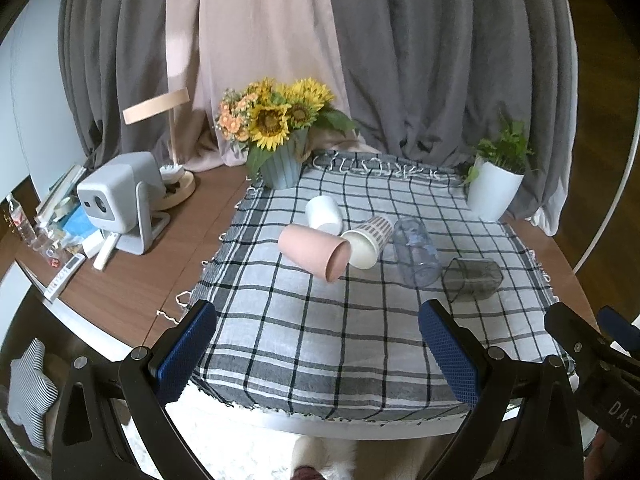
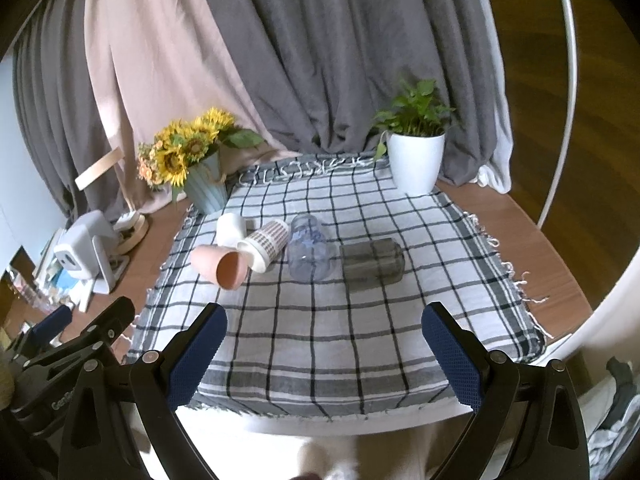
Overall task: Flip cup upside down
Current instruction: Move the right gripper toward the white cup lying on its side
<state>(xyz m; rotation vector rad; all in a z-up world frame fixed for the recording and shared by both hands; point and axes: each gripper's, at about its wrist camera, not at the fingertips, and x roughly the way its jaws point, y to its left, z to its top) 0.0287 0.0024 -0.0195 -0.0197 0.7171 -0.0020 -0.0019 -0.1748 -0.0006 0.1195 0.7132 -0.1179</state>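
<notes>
Cups, five of them, all lying on their sides in a rough row across the checked cloth [image 1: 320, 344], none flipped yet. Counting from the left: one pink cup [image 1: 314, 252] with its mouth facing the near right, one white cup [image 1: 324, 214] tucked just behind it, one patterned paper cup [image 1: 370, 240] touching the pink one's rim, one clear bluish cup [image 1: 416, 254] next along, one smoky grey cup [image 1: 474, 280] at the right end. Same five showing up in the right wrist view: pink [image 2: 220, 264], white [image 2: 231, 229], patterned [image 2: 266, 244], clear [image 2: 308, 252], grey [image 2: 372, 264].

Two pots sitting at the far edge of the cloth: one ribbed blue pot of sunflowers [image 1: 276, 128] at the left corner, one white pot with a green plant [image 1: 496, 178] at the right corner. Off the cloth on the wooden table [image 1: 132, 280]: one grey projector [image 1: 120, 200], one wooden desk lamp [image 1: 168, 120], plus a pile of small clutter too jumbled for counting.

Two grippers, both hovering over the near edge of the cloth, well apart from the cups. Left gripper [image 1: 318, 344] gaping wide, holding nothing between the blue pads. Right gripper [image 2: 324, 344] likewise spread wide, gripping nothing.
</notes>
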